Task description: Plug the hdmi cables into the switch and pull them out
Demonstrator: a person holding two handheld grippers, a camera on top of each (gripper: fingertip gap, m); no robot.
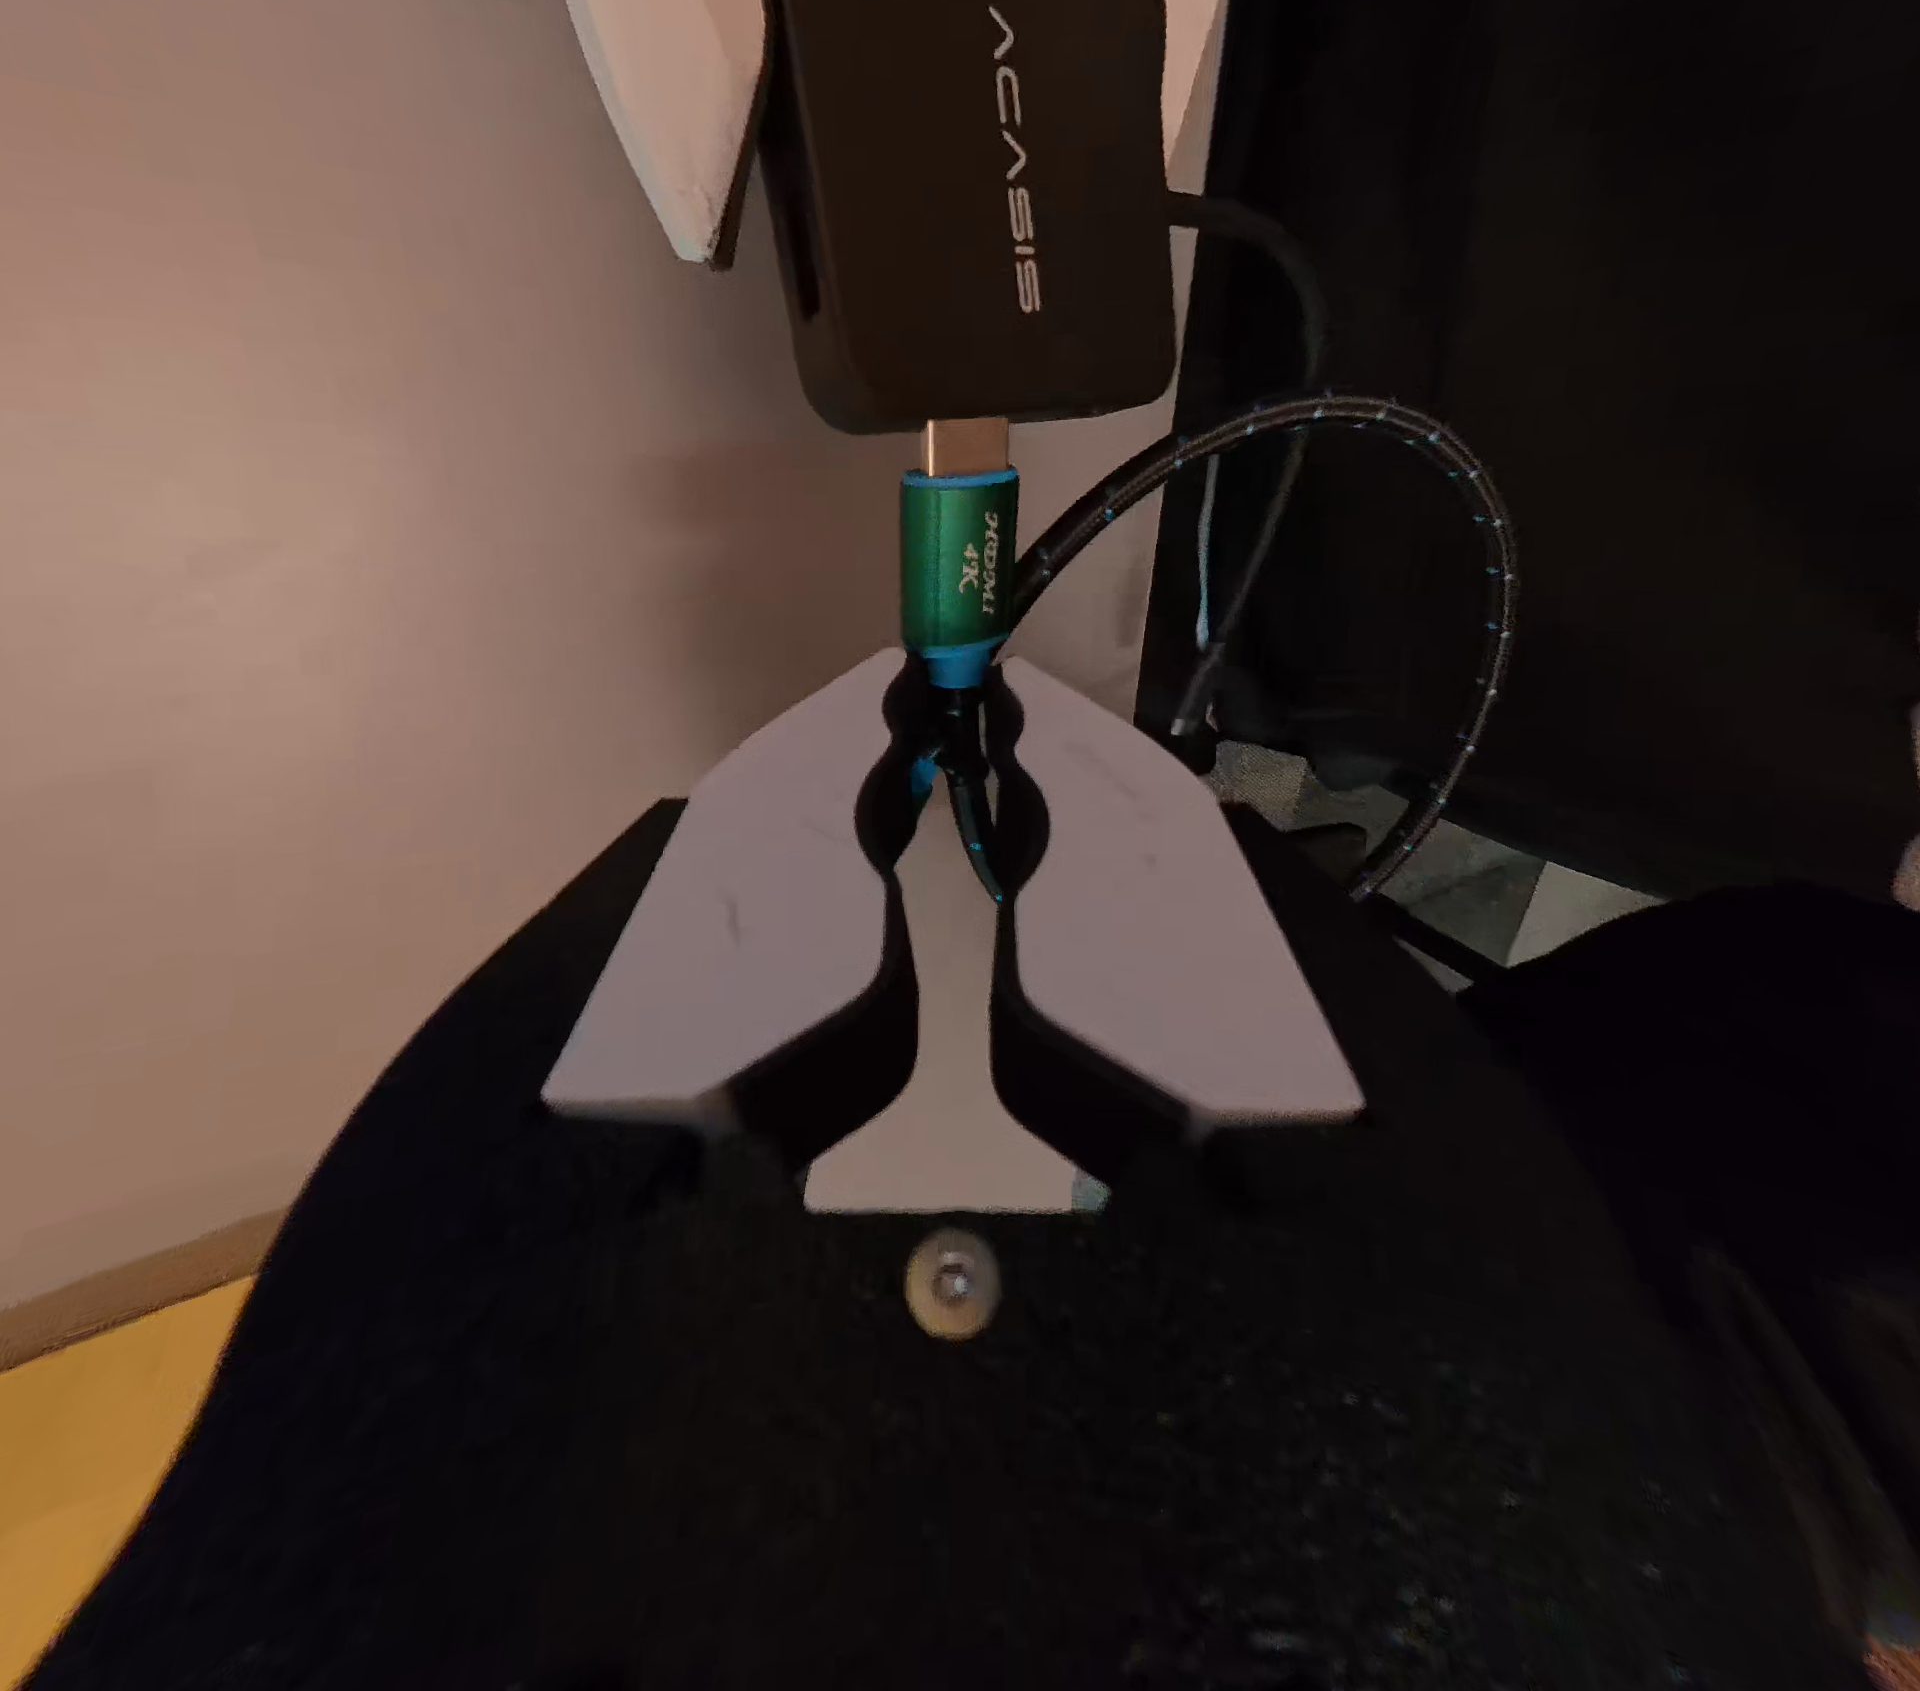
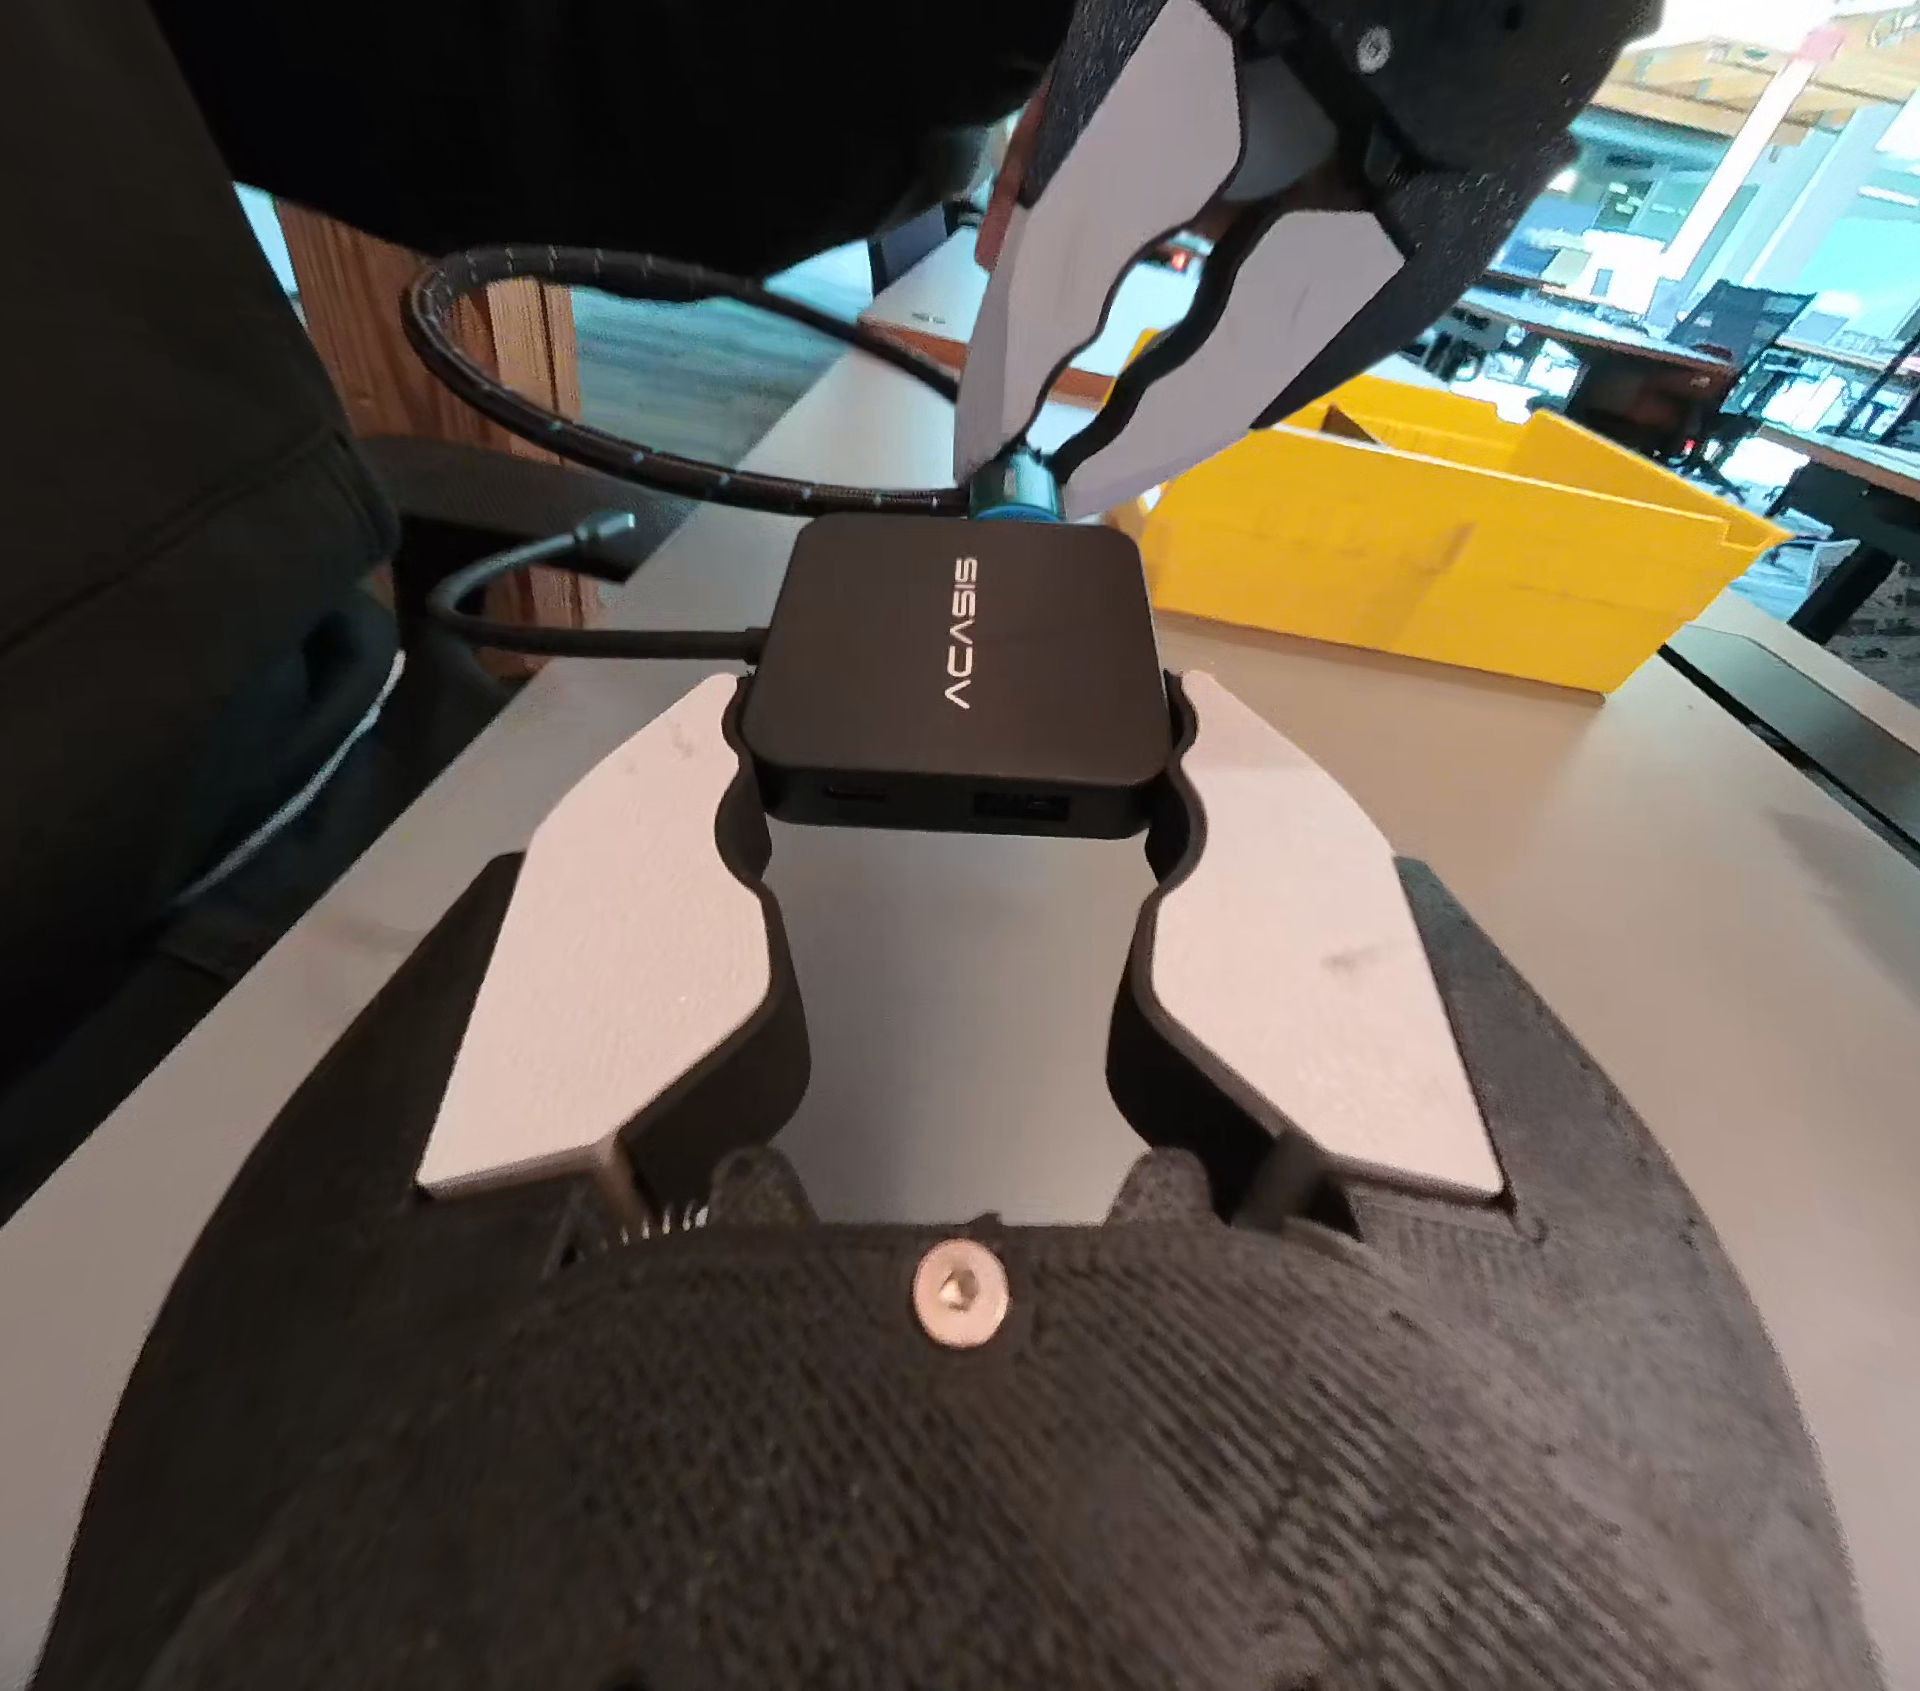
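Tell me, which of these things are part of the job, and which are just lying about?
In use:
black switch, held by the right gripper
green HDMI plug with braided cable, held by the left gripper

Lying about:
yellow bin
switch's own loose black cable

Dim, blurred, wide-angle-warped; bright windows behind

I see a pale grey table [image 2: 1507, 862] filling the middle and lower frame of the right wrist view. A yellow plastic bin [image 2: 1455, 540] sits on it at right of centre. The black switch [image 2: 951, 665] sits at frame centre; can't tell if it rests on the tabletop.
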